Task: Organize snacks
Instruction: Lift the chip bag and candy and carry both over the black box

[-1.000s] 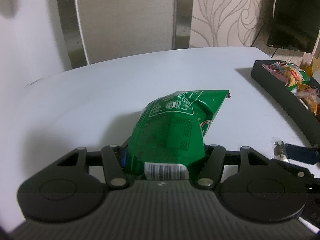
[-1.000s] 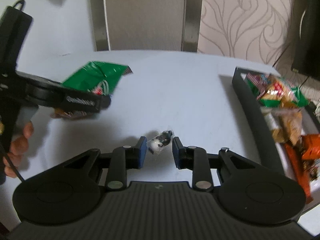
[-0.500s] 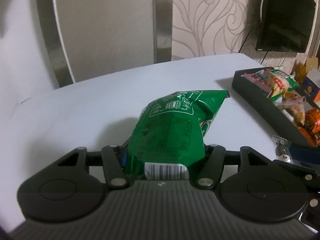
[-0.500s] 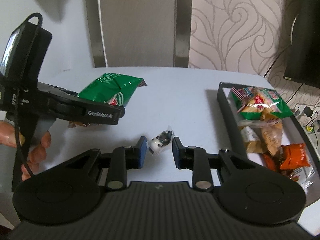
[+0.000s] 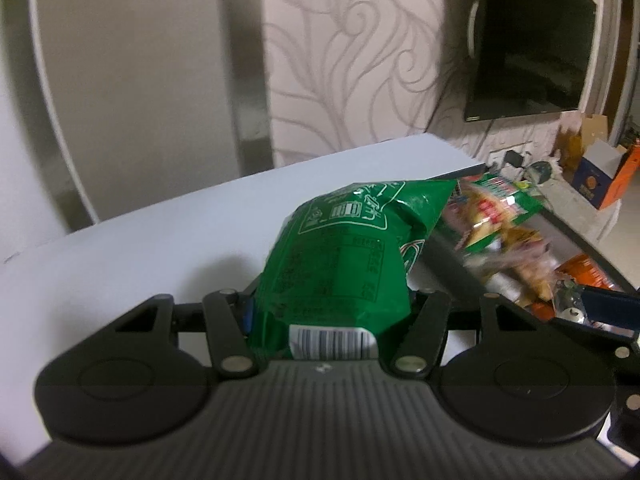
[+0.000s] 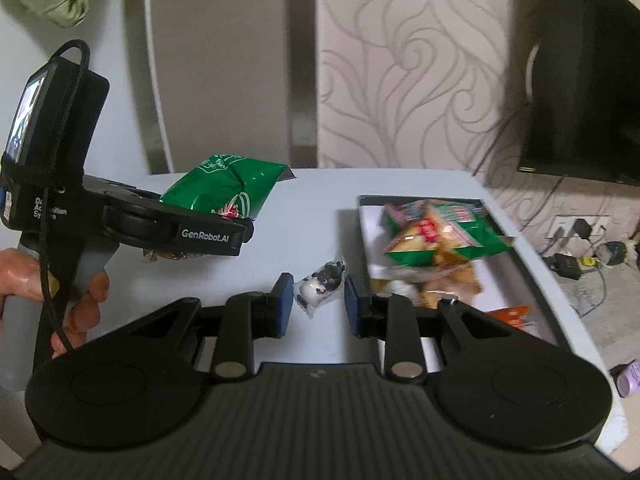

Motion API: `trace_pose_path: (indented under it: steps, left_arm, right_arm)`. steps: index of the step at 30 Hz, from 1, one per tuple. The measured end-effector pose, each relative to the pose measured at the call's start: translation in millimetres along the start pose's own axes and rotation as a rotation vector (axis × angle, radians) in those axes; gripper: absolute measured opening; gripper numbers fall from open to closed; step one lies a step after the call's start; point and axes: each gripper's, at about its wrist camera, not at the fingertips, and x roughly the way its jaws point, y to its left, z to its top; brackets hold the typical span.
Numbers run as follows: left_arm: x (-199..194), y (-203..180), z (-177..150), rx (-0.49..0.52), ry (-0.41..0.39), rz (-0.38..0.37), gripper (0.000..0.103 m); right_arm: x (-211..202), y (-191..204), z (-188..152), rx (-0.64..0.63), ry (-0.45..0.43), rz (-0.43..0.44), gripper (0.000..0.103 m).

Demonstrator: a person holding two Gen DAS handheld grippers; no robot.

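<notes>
Right wrist view: right hand-held gripper [image 6: 316, 298] sits at lower centre, jaws drawn in close on a small clear-wrapped candy [image 6: 322, 282], white with black patches. Wrapper ends stick out above and below the pads; the pinch looks light, enough to carry a thing this small. Candy hangs above the white bench [image 6: 312, 200], just left of the black tray [image 6: 364, 240].

Left wrist view: left hand-held gripper [image 5: 332, 308] is clamped about half open on the lower end of a green snack bag [image 5: 340, 256]. Bag is puffy, so the jaws stand wide to take it without crushing. Barcode label faces the camera; printed panel and crimped top edge point toward the upper right of frame. From the right wrist view, the same bag shows at centre left, clear of the bench, with a person's hand [image 6: 76, 292] on the grey grip.

Tray occupies the right of both frames and already holds a green-and-red packet [image 6: 436, 232], tan snacks and an orange wrapper. Judgement: both items are held aloft for delivery to the tray, not yet over it.
</notes>
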Motion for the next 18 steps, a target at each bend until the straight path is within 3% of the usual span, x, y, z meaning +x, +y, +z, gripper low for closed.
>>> trace_pose_path:
  steps: [12, 18]
  left_arm:
    - [30.8, -92.8, 21.9, 0.097, -0.015, -0.124, 0.062]
    - [48.3, -121.7, 23.7, 0.121, -0.004, -0.184, 0.062]
  right_arm:
    - [-2.7, -76.4, -13.2, 0.084, 0.021, -0.111, 0.032]
    - [-1.5, -97.1, -20.5, 0.095, 0.043, -0.144, 0.032]
